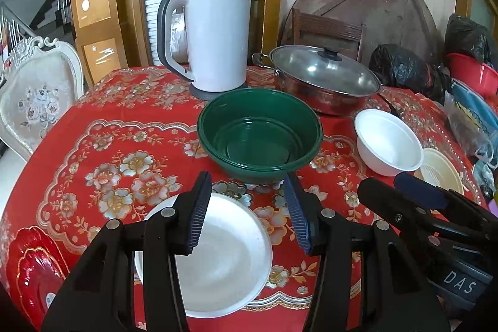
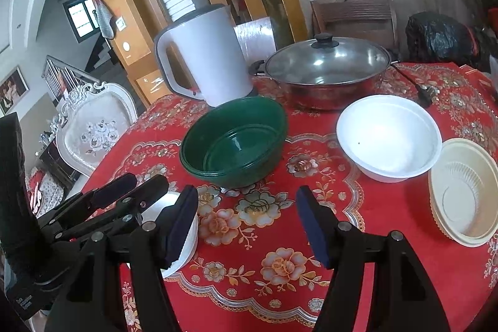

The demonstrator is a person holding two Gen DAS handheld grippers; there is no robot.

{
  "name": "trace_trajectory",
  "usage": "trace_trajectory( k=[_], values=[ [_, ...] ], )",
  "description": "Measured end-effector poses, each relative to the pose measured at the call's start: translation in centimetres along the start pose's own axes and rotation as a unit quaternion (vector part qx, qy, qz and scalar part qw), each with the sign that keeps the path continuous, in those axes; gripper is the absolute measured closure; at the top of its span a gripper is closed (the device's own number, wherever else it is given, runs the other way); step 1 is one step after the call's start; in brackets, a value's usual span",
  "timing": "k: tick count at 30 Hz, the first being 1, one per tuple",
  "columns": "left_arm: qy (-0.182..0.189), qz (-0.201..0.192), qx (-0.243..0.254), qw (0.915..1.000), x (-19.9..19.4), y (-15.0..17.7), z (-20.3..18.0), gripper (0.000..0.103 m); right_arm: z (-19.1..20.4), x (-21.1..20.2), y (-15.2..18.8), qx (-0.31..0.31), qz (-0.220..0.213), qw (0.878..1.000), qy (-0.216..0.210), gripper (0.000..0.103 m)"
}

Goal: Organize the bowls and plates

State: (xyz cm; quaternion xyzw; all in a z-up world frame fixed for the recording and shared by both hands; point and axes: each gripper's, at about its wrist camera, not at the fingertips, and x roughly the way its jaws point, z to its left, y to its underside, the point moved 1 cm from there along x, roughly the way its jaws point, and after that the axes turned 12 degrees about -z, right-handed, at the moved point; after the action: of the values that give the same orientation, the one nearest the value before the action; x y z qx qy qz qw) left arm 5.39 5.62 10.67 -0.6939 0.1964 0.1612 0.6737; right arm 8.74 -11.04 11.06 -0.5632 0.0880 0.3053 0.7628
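I am holding my left gripper (image 1: 247, 207) and right gripper (image 2: 247, 223) apart, both empty. My left fingers are hiding part of the white plate (image 1: 224, 257); the green bowls (image 1: 260, 139) are sitting beyond, the cream bowls (image 2: 463, 192) cut off at the edge.

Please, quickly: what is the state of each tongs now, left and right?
Left tongs: open, holding nothing, above the white plate.
Right tongs: open, holding nothing, above the tablecloth.
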Motion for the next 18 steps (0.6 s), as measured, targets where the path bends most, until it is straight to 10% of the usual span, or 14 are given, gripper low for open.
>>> trace_trajectory(
  k=[18],
  values=[
    [-0.014,0.079,-0.027,0.9964,7.2,-4.0,4.3,0.055,-0.9,6.5,-1.4,0.040,0.062,0.997,-0.003,0.037]
  ],
)
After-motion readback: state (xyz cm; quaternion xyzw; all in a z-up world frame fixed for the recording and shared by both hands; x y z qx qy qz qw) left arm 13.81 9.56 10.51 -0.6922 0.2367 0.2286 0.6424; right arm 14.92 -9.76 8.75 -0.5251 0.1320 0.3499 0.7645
